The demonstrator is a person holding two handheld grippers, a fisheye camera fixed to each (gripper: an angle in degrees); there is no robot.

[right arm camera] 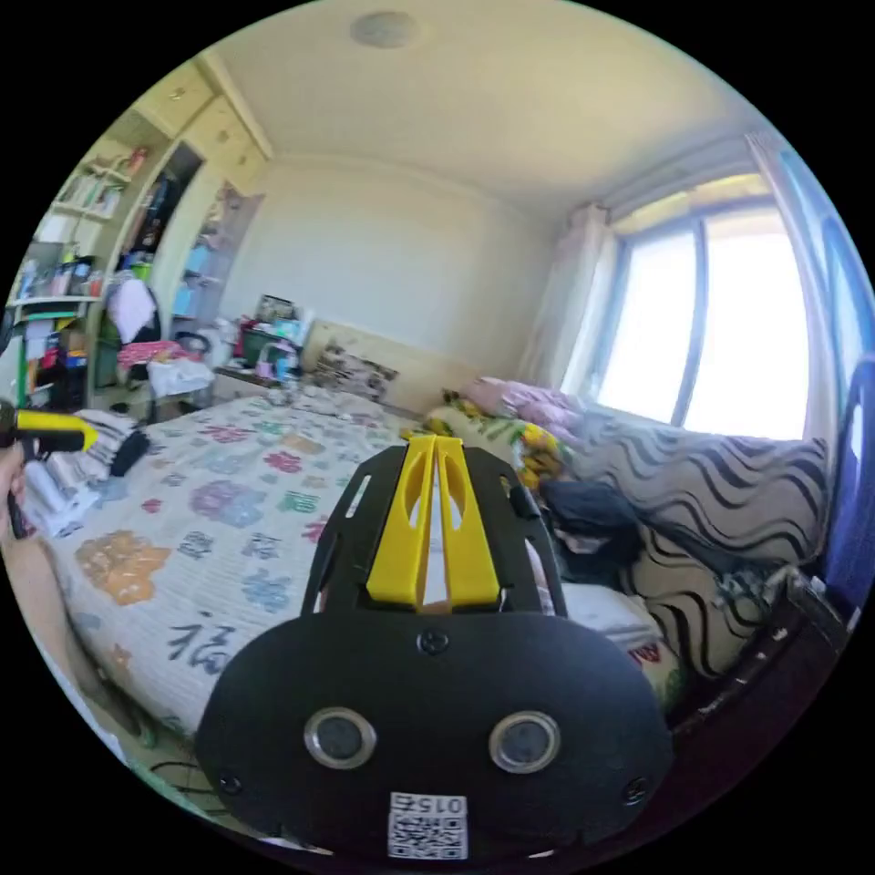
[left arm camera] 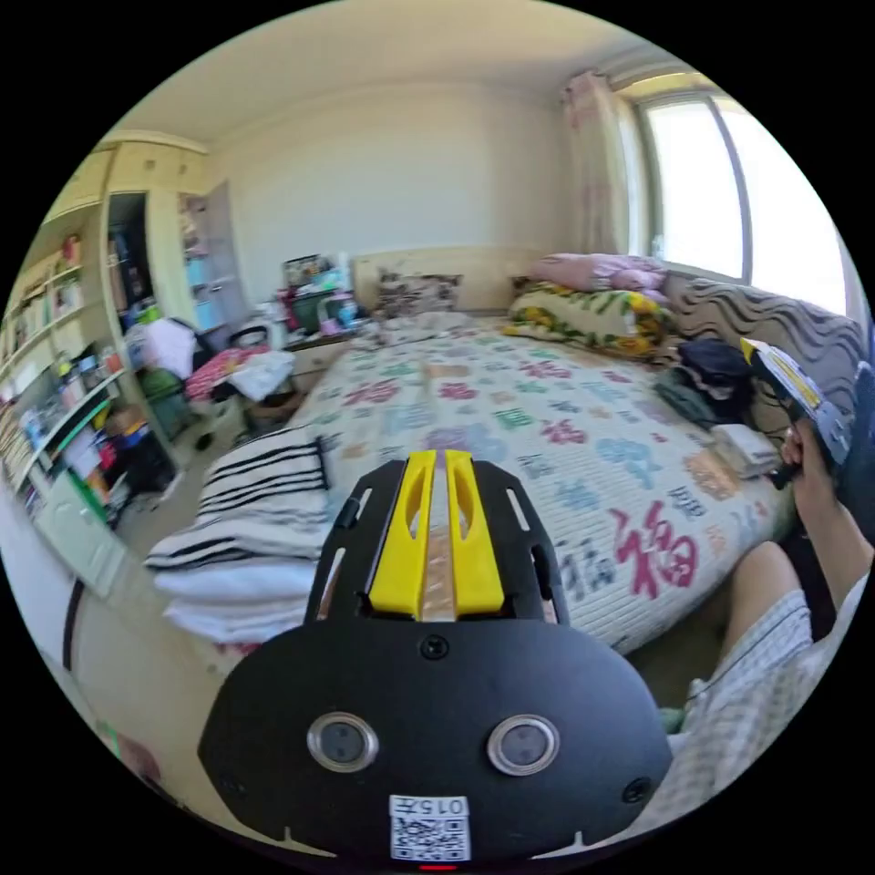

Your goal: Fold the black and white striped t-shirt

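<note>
The black and white striped t-shirt (left arm camera: 264, 488) lies folded on top of a stack of folded white clothes at the bed's near left corner. My left gripper (left arm camera: 436, 458) hovers above the patterned bedspread (left arm camera: 547, 437), just right of that stack, its yellow jaws shut with nothing between them. My right gripper (right arm camera: 435, 444) is raised over the bed with its jaws closed tip to tip, empty. It also appears in the left gripper view as the right gripper (left arm camera: 761, 354), held in a hand at the far right. The striped t-shirt (right arm camera: 96, 436) sits behind the left gripper (right arm camera: 84, 441).
Dark clothes (left arm camera: 715, 369) and a folded white item (left arm camera: 743, 447) lie near the bed's right side against a wavy-patterned cushion (right arm camera: 729, 492). Pillows (left arm camera: 592, 310) are piled at the headboard. Cluttered shelves (left arm camera: 64, 383) stand left. The person's knee (left arm camera: 766, 583) is at the bed's edge.
</note>
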